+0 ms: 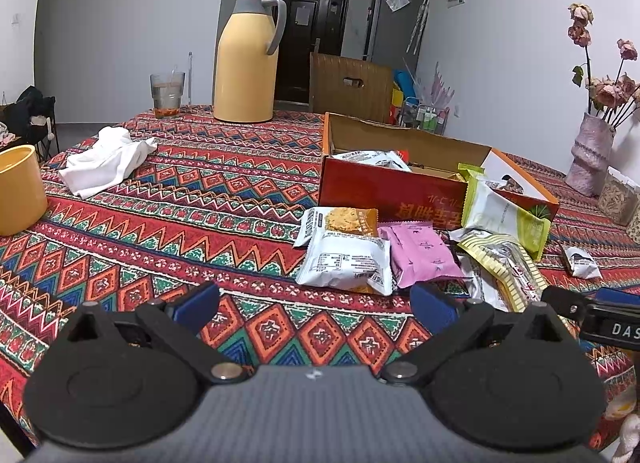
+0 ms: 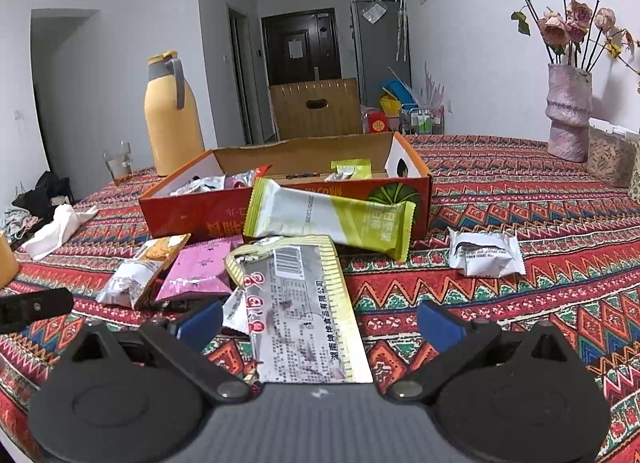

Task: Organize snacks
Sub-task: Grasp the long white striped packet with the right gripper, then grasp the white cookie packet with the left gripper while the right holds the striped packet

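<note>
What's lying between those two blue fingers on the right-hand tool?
A long silver packet with yellow edges lies on the tablecloth between the open right gripper fingers, seen in the right wrist view.

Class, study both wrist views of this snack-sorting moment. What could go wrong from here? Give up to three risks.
1. The long silver packet lies between the open fingers of the right tool and overlaps the pink packet; lifting it may drag neighbours.
2. The green packet leans against the red box and could slide.
3. The left tool is close beside the right tool; they might collide.
</note>
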Available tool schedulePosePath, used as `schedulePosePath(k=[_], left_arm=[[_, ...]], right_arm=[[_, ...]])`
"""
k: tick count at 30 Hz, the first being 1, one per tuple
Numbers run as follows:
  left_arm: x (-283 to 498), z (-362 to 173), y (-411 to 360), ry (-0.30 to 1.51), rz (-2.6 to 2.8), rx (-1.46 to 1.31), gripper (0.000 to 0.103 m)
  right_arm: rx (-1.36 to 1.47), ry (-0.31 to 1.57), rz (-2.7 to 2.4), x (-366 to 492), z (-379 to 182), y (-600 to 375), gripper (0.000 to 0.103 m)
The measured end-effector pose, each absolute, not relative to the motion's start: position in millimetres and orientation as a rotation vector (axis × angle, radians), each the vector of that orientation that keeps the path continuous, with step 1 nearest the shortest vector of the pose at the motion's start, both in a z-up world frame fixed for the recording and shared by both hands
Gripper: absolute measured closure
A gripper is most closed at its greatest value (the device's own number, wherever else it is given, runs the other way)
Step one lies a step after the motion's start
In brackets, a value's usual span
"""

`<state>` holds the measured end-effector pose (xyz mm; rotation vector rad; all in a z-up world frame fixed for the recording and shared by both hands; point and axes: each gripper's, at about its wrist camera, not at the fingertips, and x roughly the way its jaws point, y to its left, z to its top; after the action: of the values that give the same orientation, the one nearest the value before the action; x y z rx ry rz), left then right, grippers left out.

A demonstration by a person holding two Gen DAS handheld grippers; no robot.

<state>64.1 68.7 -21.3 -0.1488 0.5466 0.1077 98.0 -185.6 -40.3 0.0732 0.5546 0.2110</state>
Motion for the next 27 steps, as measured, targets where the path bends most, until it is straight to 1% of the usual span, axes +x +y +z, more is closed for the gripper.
schedulePosePath(k=[11,14,17,20,21,23,24,25,27], left_arm=[[68.8,-23.2,68.1,0.558,0.122,-0.143,0.000],[69.6,-23.9,69.5,0.559,0.126,-0.148,0.000],[71.0,-24.4,71.2,0.560,0.123,-0.155,0.000],[73.3,-25.7,71.4,0.565,0.118,-0.156,0.000],[73.8,-26.1,71.6,0.566,0.117,-0.157,0.000],[75.4,-27.3,72.5,0.571,0.118,-0.161,0.000],[76.3,-27.7,73.1,0.573,0.119,-0.164,0.000],[76.9,-28.1,73.7,0.575,0.119,-0.166,0.000],[78.1,-28.6,74.1,0.578,0.119,-0.167,0.000]], right_arm=[[0.084,0.642,0.249,132.4,-52.4,-174.5,0.000],[0.084,0.652,0.269,138.2,-54.1,-171.2,0.006],[0.086,0.656,0.288,139.3,-56.1,-169.2,0.015],[0.095,0.679,0.289,141.7,-60.0,-170.8,0.026],[0.099,0.688,0.292,142.1,-61.2,-171.6,0.034],[0.109,0.684,0.305,140.4,-60.9,-174.3,0.037],[0.114,0.676,0.314,139.0,-59.4,-175.8,0.044],[0.117,0.666,0.321,136.6,-57.6,-176.8,0.054],[0.119,0.644,0.327,133.2,-54.4,-178.6,0.063]])
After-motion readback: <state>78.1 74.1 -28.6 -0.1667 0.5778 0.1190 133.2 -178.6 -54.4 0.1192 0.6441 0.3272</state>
